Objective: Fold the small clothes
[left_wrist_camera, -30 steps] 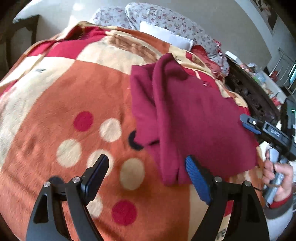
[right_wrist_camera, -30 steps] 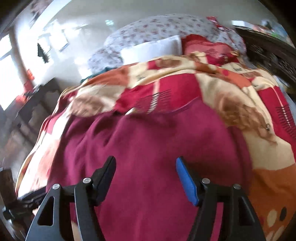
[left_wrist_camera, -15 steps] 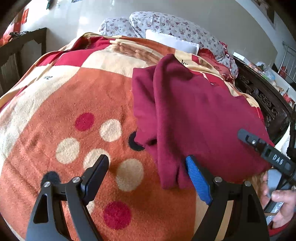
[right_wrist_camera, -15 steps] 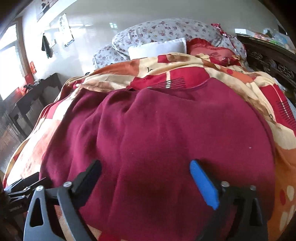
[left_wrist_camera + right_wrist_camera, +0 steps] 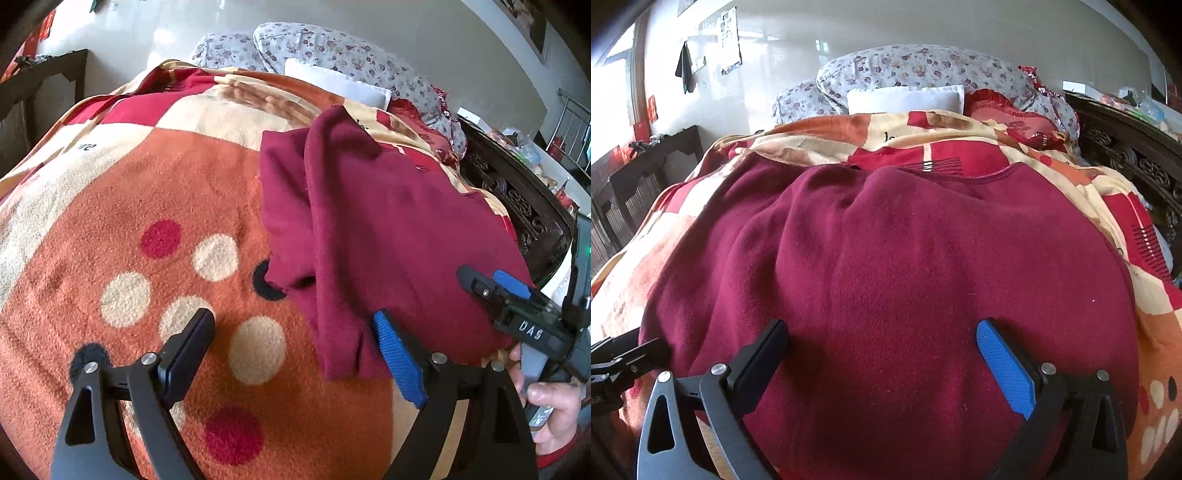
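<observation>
Two handheld grippers hover over a maroon garment (image 5: 388, 229) spread on an orange, cream and red patterned blanket (image 5: 122, 206) covering a bed. Left gripper (image 5: 295, 354): jaws wide apart, empty, above the blanket beside the garment's near left corner. Right gripper (image 5: 882, 362): jaws have just been opening, now spread wide above the garment's near edge, gripping nothing. Floral pillows (image 5: 916, 70) lie at the far end.
</observation>
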